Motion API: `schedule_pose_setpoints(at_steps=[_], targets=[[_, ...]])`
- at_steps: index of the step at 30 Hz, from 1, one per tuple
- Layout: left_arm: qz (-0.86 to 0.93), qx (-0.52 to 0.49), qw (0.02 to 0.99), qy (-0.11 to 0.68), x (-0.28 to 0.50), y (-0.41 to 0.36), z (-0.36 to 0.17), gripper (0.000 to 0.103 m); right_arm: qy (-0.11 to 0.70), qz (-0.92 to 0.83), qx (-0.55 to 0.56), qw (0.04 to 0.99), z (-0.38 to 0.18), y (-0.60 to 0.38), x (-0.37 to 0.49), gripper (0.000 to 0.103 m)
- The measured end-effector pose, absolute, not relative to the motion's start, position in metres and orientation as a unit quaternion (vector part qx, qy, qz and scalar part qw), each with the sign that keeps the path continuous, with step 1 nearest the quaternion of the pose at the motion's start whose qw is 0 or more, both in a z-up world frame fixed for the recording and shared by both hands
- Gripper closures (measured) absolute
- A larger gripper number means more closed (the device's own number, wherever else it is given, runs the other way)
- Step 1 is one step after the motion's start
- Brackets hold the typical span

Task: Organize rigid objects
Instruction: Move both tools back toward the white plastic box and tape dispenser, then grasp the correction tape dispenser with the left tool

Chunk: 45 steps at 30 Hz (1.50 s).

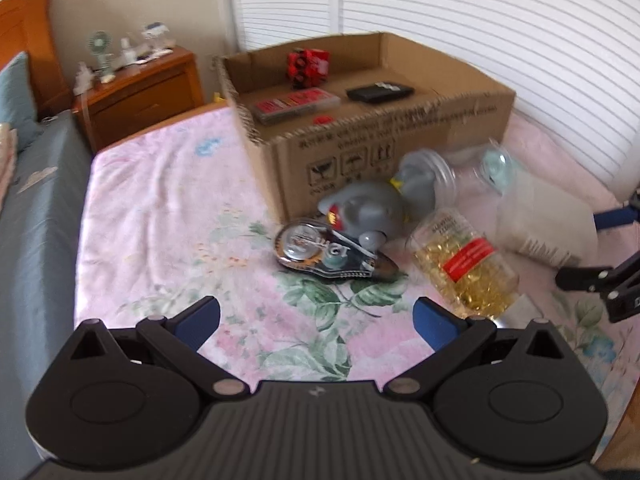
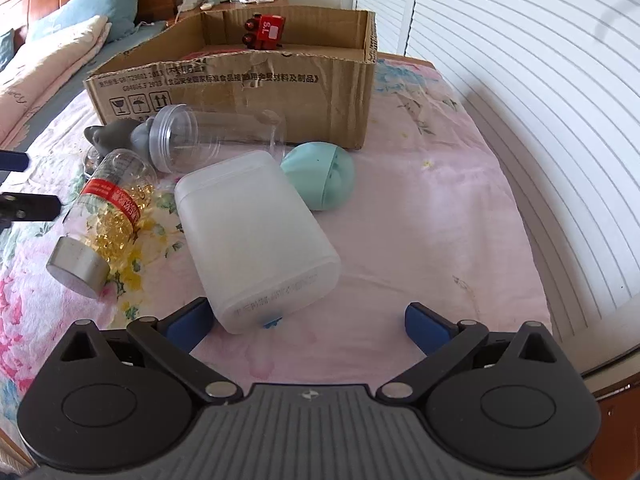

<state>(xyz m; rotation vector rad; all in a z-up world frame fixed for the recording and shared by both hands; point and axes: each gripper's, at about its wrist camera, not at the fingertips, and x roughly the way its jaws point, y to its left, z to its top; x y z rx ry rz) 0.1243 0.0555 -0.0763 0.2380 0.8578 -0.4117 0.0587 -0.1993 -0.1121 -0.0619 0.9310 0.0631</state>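
Observation:
An open cardboard box [image 1: 360,136] [image 2: 248,92] stands on the floral blanket with a red toy [image 1: 308,63] [image 2: 266,31], a red flat case [image 1: 296,104] and a black flat item [image 1: 380,91] inside. In front of it lie a correction-tape dispenser [image 1: 328,256], a grey toy [image 1: 368,208] [image 2: 108,136], a clear jar [image 1: 432,176] [image 2: 200,140], a bottle of yellow capsules [image 1: 464,264] [image 2: 108,208], a frosted white container [image 1: 540,216] [image 2: 256,236] and a teal egg-shaped thing [image 2: 324,174]. My left gripper [image 1: 316,322] hangs open short of the dispenser. My right gripper [image 2: 306,324] is open, its left finger beside the white container's base.
A wooden nightstand [image 1: 140,92] with a small fan and bottles stands beyond the bed's far corner. Pillows [image 2: 60,52] and a wooden headboard lie to the left. White slatted doors [image 2: 520,80] run along the right. The blanket [image 1: 168,208] left of the box is bare.

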Motion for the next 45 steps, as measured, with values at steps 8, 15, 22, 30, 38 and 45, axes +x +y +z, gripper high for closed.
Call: schedule_pose_setpoints(at_steps=[8, 15, 22, 30, 38, 45], targets=[[-0.246, 0.123, 0.867, 0.415, 0.151, 0.053, -0.096, 0.001, 0.438, 0.039, -0.033, 0.897, -0.113, -0.201, 0.053, 0.000], [-0.275, 0.132, 0.863, 0.403, 0.167, 0.050, -0.097, 0.001, 0.439, 0.034, -0.028, 0.897, -0.113, -0.212, 0.056, 0.000], [-0.300, 0.157, 0.856, 0.390, 0.172, 0.046, -0.096, 0.001, 0.436, 0.024, -0.023, 0.899, -0.114, -0.223, 0.056, 0.000], [-0.321, 0.153, 0.850, 0.388, 0.172, 0.046, -0.094, 0.014, 0.433, 0.018, -0.022, 0.901, -0.115, -0.221, 0.055, 0.000], [-0.312, 0.156, 0.850, 0.396, 0.159, 0.048, -0.090, 0.014, 0.433, 0.006, -0.018, 0.901, -0.114, -0.227, 0.056, 0.000], [-0.296, 0.146, 0.850, 0.412, 0.134, 0.056, -0.090, 0.014, 0.435, 0.000, -0.004, 0.900, -0.114, -0.233, 0.057, 0.000]])
